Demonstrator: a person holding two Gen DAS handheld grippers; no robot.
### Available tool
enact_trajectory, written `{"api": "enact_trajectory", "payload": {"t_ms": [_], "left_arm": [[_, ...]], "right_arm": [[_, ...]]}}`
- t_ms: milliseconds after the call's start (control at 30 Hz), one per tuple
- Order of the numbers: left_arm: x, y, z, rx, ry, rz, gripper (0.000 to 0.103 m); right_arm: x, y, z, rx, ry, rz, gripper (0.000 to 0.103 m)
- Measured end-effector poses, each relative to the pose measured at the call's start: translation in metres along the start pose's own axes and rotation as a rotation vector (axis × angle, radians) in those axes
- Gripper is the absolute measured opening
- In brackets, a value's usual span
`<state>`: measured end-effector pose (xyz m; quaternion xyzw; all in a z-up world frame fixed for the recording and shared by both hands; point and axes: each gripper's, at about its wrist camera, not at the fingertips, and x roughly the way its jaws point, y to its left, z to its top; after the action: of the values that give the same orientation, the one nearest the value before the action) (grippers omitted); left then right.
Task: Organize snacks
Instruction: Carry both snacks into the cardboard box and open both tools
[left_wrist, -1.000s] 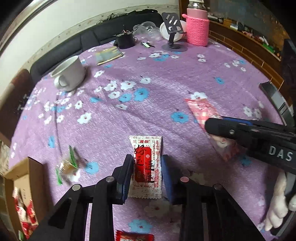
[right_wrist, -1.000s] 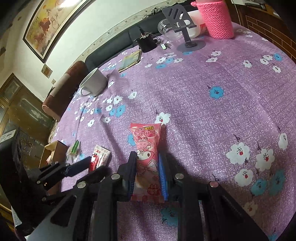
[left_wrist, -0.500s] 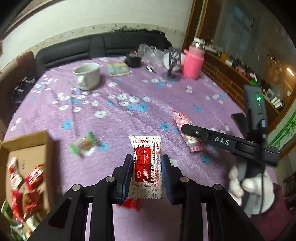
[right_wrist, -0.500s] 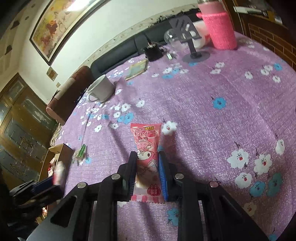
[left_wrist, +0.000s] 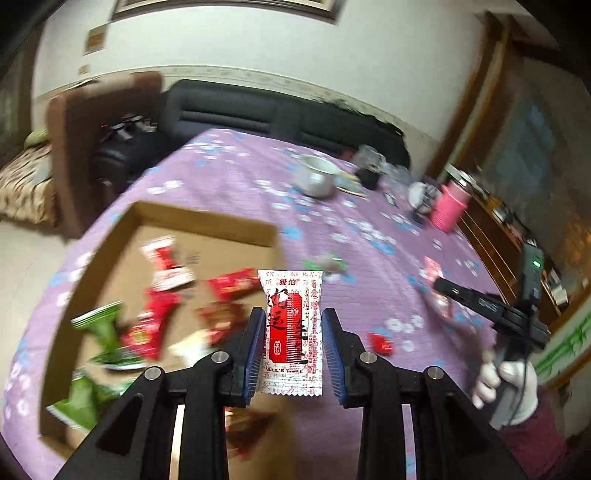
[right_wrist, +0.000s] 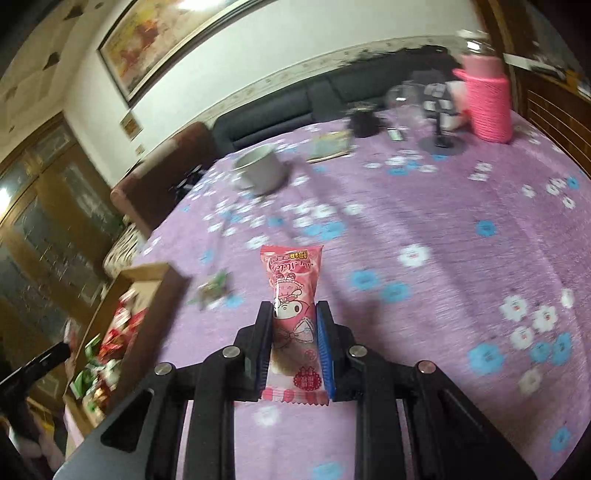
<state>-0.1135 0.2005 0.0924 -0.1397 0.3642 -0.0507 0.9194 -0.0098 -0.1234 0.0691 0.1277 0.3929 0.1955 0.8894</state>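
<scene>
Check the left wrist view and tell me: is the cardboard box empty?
No, the cardboard box already holds several red and green snack packets, while the left gripper holds a white and red packet beside it.

A round table under a purple floral tablecloth (right_wrist: 424, 206) carries a white mug (right_wrist: 258, 171), a pink knit-sleeved bottle (right_wrist: 487, 105), a black phone stand (right_wrist: 441, 122) and a small booklet (right_wrist: 330, 147) — a dark sofa (right_wrist: 280, 109) behind, a framed painting (right_wrist: 166, 40) above.

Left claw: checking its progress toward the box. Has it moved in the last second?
Yes. The left claw with the white-red packet swung left, now at the cardboard box.
</scene>
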Motion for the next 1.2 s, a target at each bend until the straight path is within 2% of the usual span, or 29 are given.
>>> {"api": "enact_trajectory", "payload": {"t_ms": [267, 533, 767, 933, 1000, 1200], "left_arm": [[-0.017, 0.055, -0.020, -0.070, -0.027, 0.057, 0.033], [-0.016, 0.090, -0.041, -0.135, 0.004, 0.056, 0.033], [-0.015, 0.105, -0.046, -0.168, 0.014, 0.044, 0.035], [-0.021, 0.103, -0.046, -0.160, -0.004, 0.035, 0.065], [-0.024, 0.102, -0.045, -0.165, -0.013, 0.032, 0.068], [-0.034, 0.098, -0.042, -0.152, -0.044, 0.074, 0.075]], "right_arm": [[0.016, 0.101, -0.007, -0.149, 0.076, 0.105, 0.022], [0.049, 0.190, -0.042, -0.283, 0.193, 0.192, 0.022], [0.074, 0.227, -0.063, -0.361, 0.258, 0.177, 0.022], [0.089, 0.229, -0.062, -0.362, 0.258, 0.140, 0.024], [0.093, 0.228, -0.062, -0.365, 0.258, 0.130, 0.034], [0.077, 0.226, -0.055, -0.361, 0.187, 0.136, 0.043]]}}
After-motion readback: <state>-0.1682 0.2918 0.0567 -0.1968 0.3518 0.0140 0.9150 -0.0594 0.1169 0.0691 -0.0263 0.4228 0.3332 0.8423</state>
